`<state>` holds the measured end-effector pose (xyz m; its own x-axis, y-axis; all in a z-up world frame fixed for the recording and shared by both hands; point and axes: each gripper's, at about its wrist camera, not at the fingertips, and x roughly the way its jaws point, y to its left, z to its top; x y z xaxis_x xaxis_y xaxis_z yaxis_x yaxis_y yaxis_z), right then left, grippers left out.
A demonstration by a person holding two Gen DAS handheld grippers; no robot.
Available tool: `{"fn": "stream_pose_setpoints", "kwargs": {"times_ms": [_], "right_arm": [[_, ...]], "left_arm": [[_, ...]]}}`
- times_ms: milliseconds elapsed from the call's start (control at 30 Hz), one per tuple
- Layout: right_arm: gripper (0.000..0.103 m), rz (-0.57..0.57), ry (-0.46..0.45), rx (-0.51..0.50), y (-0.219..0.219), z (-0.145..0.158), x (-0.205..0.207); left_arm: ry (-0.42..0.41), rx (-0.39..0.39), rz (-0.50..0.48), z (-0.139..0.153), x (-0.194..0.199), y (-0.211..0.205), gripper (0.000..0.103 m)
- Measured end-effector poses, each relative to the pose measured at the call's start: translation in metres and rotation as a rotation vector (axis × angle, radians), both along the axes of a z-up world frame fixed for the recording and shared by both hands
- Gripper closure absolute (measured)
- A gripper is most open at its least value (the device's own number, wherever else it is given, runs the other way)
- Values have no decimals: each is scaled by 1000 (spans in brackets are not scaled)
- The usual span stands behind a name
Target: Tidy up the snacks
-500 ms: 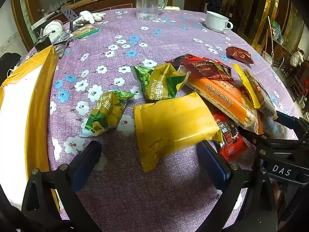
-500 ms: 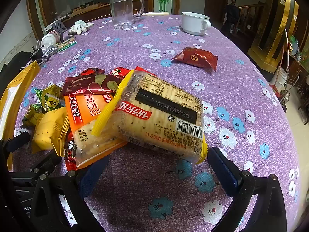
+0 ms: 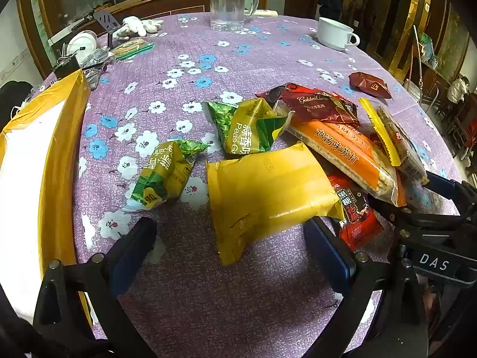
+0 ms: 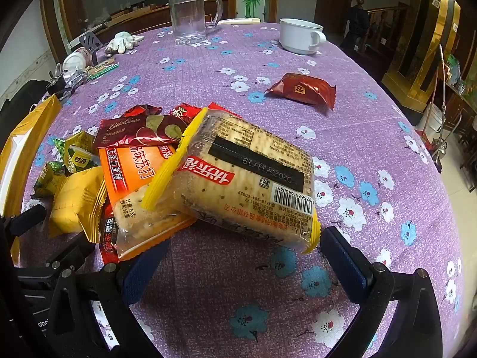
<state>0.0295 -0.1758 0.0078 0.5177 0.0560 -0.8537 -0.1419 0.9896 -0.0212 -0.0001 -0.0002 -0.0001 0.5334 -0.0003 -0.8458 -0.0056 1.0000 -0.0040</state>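
A heap of snack packs lies on the purple flowered tablecloth point(image 3: 184, 313). My left gripper point(image 3: 235, 247) is open above the near edge of a plain yellow pack point(image 3: 268, 197), its fingers apart on either side. Two green pea packs point(image 3: 253, 125) point(image 3: 167, 173) lie beyond it. An orange cracker pack point(image 3: 342, 152) and a dark red pack point(image 3: 322, 104) lie to the right. In the right wrist view my right gripper point(image 4: 238, 259) stands open just before a yellow-edged cracker pack point(image 4: 247, 179), which rests on the orange pack point(image 4: 131, 167). A lone red pack point(image 4: 304, 89) lies farther back.
A yellow-rimmed box point(image 3: 56, 161) stands at the table's left edge. A glass mug point(image 3: 229, 3), a white cup point(image 3: 334, 32), white gloves point(image 3: 137, 26) and small clutter point(image 3: 83, 53) sit along the far side. The right gripper's frame point(image 3: 432, 238) sits close at right.
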Motion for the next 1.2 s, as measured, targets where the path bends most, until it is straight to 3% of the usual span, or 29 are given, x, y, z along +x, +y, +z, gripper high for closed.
{"fn": "stream_pose_setpoints", "kwargs": {"times_ms": [300, 433, 533, 700, 800, 1033, 1200], "right_arm": [[0, 3, 0, 0, 2, 1, 2], [1, 60, 32, 6, -2, 2, 3], [4, 85, 41, 66, -14, 11, -8], [4, 149, -22, 102, -28, 26, -30], [5, 142, -39, 198, -44, 36, -29], [5, 192, 21, 416, -56, 62, 33], [5, 194, 104, 479, -49, 40, 86]], "left_arm": [[48, -24, -136, 4, -9, 6, 3], [17, -58, -211, 11, -27, 15, 3], [-20, -109, -242, 18, -37, 21, 3], [-37, -157, -256, 20, -36, 24, 3], [-38, -179, -260, 20, -35, 25, 3], [-49, -184, -258, 21, -37, 27, 3], [-64, -195, -263, 23, -41, 29, 3]]}}
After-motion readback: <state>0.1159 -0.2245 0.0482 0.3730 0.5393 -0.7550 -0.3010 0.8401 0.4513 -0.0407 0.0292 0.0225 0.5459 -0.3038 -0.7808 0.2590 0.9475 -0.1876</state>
